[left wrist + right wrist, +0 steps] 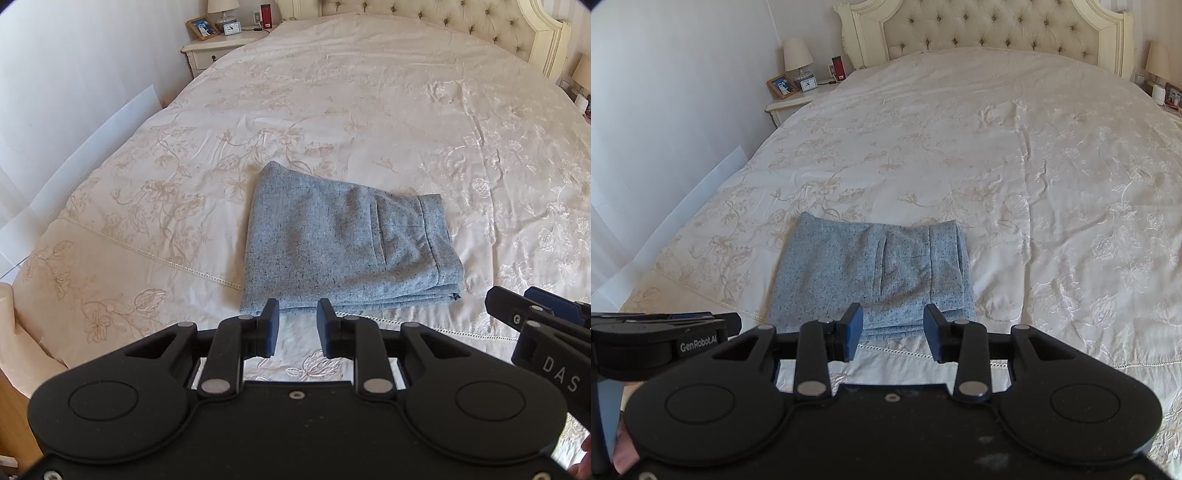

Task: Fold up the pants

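Two grippers in my views, both poised over the near end of the bed, nothing between the fingers of either. My left gripper has its fingers parted with a clear gap, bare bedspread showing through it; my right gripper stands wider, also holding nothing. The pants lie folded into a compact grey-blue stack on the cream floral bedspread, just ahead of both sets of fingers. From the left wrist the near folded edge sits just beyond the fingertips, the stack running off to their right; from the right wrist the layered edge shows through the gap between the fingers. Waistband and a pocket seam face up toward the right end of the stack. Neither pair of fingers touches the cloth as far as I can tell. The right gripper shows at the right edge of the left wrist view, the left gripper at the left edge of the right wrist view. Far ahead and left of the fingers, a nightstand with a lamp, beside the tufted headboard.
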Tool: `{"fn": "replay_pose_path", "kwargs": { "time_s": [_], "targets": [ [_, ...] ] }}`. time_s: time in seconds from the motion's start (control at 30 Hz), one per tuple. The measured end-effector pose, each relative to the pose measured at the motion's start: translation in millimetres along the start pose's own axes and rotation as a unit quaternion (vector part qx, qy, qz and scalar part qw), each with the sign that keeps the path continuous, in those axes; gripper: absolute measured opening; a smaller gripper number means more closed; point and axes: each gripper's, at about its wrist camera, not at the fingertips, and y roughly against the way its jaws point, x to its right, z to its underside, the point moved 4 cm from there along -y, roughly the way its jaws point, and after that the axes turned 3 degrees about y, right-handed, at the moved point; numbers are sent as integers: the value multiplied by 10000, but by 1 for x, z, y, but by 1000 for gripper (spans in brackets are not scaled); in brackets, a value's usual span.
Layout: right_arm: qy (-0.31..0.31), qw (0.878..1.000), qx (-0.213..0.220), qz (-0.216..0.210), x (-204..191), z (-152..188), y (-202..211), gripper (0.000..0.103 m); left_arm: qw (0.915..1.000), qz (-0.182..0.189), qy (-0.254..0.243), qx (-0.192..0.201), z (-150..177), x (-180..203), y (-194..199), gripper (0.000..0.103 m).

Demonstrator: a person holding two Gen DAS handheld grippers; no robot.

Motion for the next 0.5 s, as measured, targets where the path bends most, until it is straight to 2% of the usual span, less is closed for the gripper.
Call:
{"fn": "replay_pose_path", "kwargs": {
  "time_s": [0.5],
  "targets": [
    [-22, 10000, -47, 21, -1, 1, -3, 39, 10000, 16, -2, -22, 0, -1, -3, 32]
  ]
}}
